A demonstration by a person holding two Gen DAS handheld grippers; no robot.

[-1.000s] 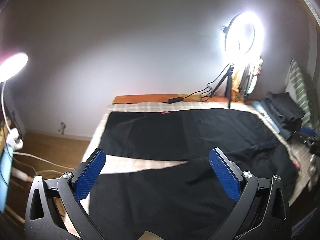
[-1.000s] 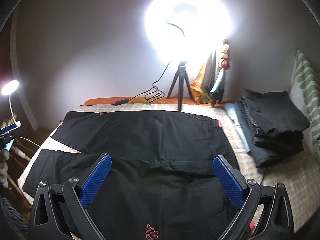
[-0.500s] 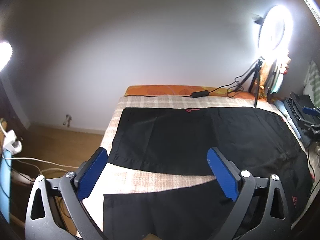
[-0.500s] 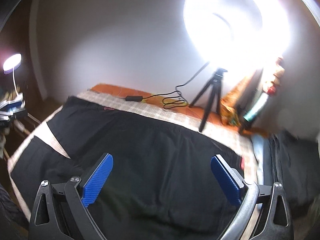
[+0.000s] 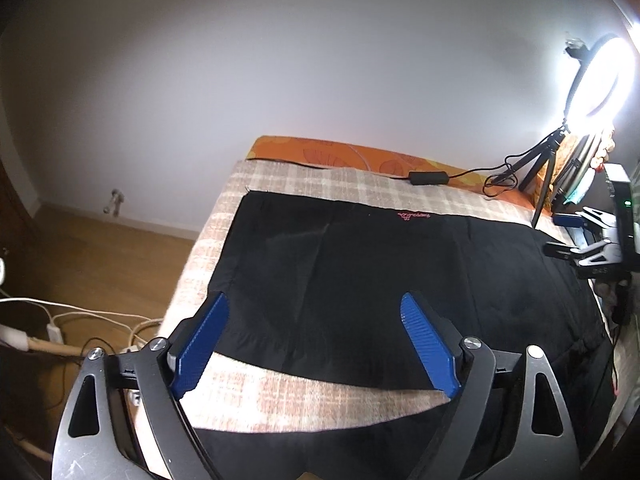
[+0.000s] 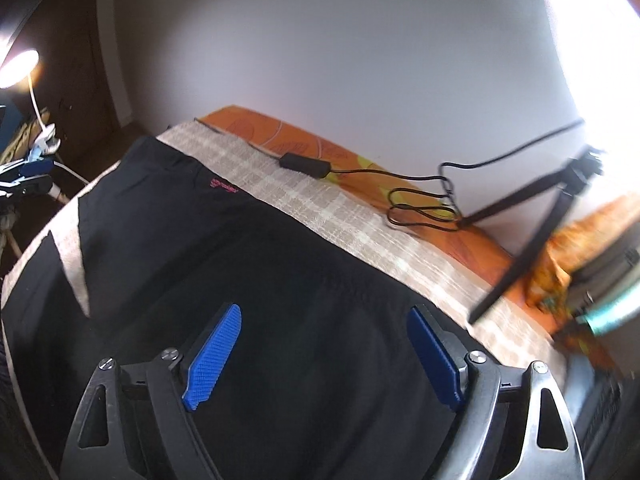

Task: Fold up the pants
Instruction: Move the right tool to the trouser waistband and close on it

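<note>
Both views have been swung leftward since a second ago, toward the leg ends at the bed's [image 5: 280,178] left edge. No fold is made yet: the black pants [image 5: 360,272] are spread flat, legs splayed apart. The left gripper [image 5: 316,344] and right gripper [image 6: 324,354] are held wide open over the cloth, nothing gripped.

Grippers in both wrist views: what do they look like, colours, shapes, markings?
The left gripper and right gripper match: black frames with triangular cut-outs and silver screw heads, each carrying two long blue pads with a fine ribbed or knurled texture. The right gripper's outer frame looks silvery. Seen from the left wrist view, the right gripper has pale grey parts. No sleeves or hands show.
</note>
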